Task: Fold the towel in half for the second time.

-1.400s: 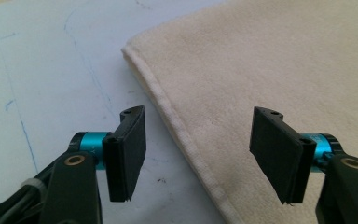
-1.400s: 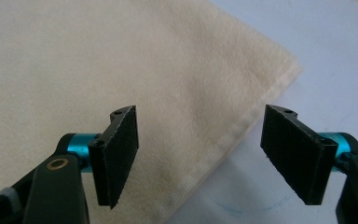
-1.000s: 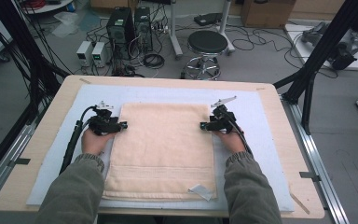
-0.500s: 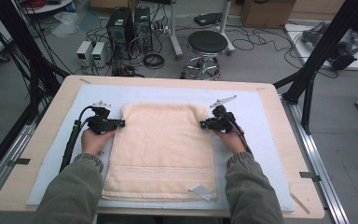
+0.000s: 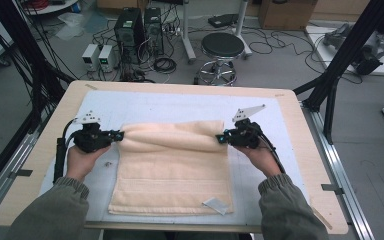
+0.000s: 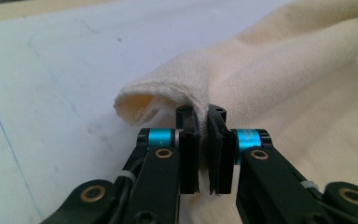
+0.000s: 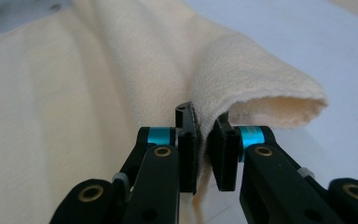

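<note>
The left claw point(image 5: 119, 135), held in the person's left hand point(image 5: 82, 161), sits at the left far corner of the cream towel point(image 5: 172, 175) and is clenched on the cloth; its jaws have just been closing, and the left gripper view shows the towel edge point(image 6: 200, 100) pinched between the two black pads point(image 6: 189, 154), with a curled fold of cloth standing up just beyond them. A black cable point(image 5: 60, 155) trails from this claw along the left side of the surface point(image 5: 30, 165). The towel lies on a pale blue mat point(image 5: 180, 107) in the middle of the surface. Its near part lies flat, with a small white tag point(image 5: 215, 204) at the near right corner; its far edge is raised off the mat and rolled toward the person, forming a rounded ridge between the two claws. The right claw point(image 5: 221, 137), held in the person's right hand point(image 5: 262, 159), grips the right far corner in the same manner; its jaws have also just been closing, and the right gripper view shows cloth point(image 7: 205, 119) clamped between the pads, with an open loop of towel point(image 7: 279, 105) to the right of them. A grey three-cornered plate point(image 5: 247, 112) stands on top of this claw. Beyond the surface, a round black stool point(image 5: 222, 46) stands on the floor.
</note>
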